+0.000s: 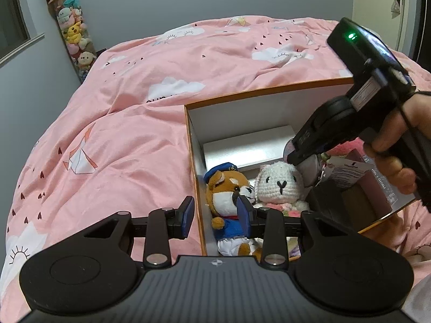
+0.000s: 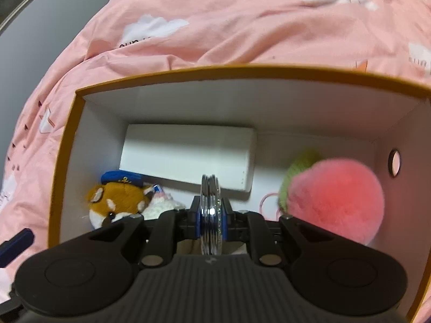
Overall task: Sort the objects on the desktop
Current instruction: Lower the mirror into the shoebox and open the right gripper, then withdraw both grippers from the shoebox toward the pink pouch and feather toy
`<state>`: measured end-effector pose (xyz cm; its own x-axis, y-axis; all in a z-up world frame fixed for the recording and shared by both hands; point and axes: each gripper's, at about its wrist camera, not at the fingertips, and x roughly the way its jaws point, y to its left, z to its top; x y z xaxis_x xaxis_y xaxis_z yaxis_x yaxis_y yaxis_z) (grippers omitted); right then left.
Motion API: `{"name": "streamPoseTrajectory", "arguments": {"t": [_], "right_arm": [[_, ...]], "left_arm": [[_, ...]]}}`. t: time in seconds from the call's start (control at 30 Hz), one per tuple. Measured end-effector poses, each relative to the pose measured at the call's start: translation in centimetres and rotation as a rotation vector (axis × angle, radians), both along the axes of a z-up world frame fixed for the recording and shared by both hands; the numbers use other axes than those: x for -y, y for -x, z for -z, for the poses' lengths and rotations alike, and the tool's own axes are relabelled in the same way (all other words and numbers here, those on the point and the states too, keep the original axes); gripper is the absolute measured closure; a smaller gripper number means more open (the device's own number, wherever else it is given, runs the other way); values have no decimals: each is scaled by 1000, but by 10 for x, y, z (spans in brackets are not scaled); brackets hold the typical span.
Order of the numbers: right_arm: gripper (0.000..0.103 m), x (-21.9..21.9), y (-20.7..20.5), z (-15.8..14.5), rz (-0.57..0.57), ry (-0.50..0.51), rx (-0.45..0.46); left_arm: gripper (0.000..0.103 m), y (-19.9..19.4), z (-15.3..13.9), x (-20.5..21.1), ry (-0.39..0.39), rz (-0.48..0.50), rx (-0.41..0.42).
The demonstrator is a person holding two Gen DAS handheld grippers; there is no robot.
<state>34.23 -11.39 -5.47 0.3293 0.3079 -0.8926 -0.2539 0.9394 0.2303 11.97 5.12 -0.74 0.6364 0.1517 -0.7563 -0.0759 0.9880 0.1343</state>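
The right gripper is clamped on a thin round silver disc, perhaps a compact mirror, held on its edge over the middle of the orange-rimmed box. If released there, it could roll or land on the plush dog at the box's left wall. The left gripper stands half open and empty, its jaws astride that left wall, so it could knock it. The box's near edge and the floor under the disc are hidden.
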Motion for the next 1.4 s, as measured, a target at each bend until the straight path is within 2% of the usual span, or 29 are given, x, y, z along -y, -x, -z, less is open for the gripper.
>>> {"name": "streamPoseTrajectory", "arguments": {"t": [0.13,0.43,0.5,0.63,0.77,0.93,1.1,1.27,1.4], "right_arm": [[87,-6,6,1,-55,47,13],[79,9,13,-21,-33,-54,26],[78,14,20,-29,-23,-60,60],[62,24,39,-49,-28,-61,166],[51,41,66,-67,-54,-125,278],[49,60,105,-78,-59,-211,378],[50,75,155,-82,-83,-272,475],[50,84,201,-69,-120,-274,447],[50,84,221,-48,-150,-273,335]], "left_arm": [[62,5,0,3,-6,3,1],[62,16,-1,10,-14,-5,3],[62,20,-4,13,-18,-7,14],[62,31,-6,19,-20,-14,25],[62,46,-8,26,0,-18,39],[62,66,-8,36,76,-9,41],[62,88,1,54,145,32,4],[62,106,9,70,209,59,-48],[62,114,14,80,230,51,-94]]}}
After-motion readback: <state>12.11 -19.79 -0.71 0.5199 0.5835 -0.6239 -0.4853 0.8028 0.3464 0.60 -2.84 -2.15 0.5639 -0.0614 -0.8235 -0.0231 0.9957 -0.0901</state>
